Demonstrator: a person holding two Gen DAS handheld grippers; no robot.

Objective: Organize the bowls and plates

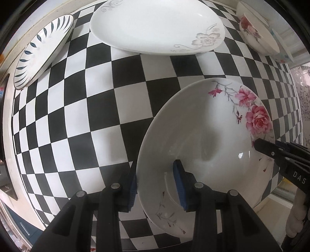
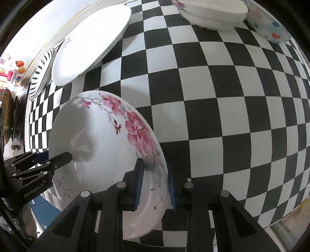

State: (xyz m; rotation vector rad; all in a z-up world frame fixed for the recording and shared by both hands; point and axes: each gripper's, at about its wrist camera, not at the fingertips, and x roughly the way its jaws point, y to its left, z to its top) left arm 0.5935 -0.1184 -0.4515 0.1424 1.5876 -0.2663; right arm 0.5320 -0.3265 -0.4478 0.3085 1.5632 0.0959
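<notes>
Left gripper [image 2: 58, 160] reads "GenRobot.AI" — both clamp the rose bowl [image 1: 203, 139].

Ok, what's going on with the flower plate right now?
Both grippers, left and right, clamped on opposite rims. Rose plate held over checkered table. Nothing blocking.

A deep plate [image 1: 203, 139] sits over the desk [image 1: 96, 120] near its front edge. Toward the far edge lie an oval plate [image 1: 155, 25], a leaf plate [image 1: 42, 50] at its left, and stacked bowls [image 2: 213, 13] at the far right corner.
</notes>
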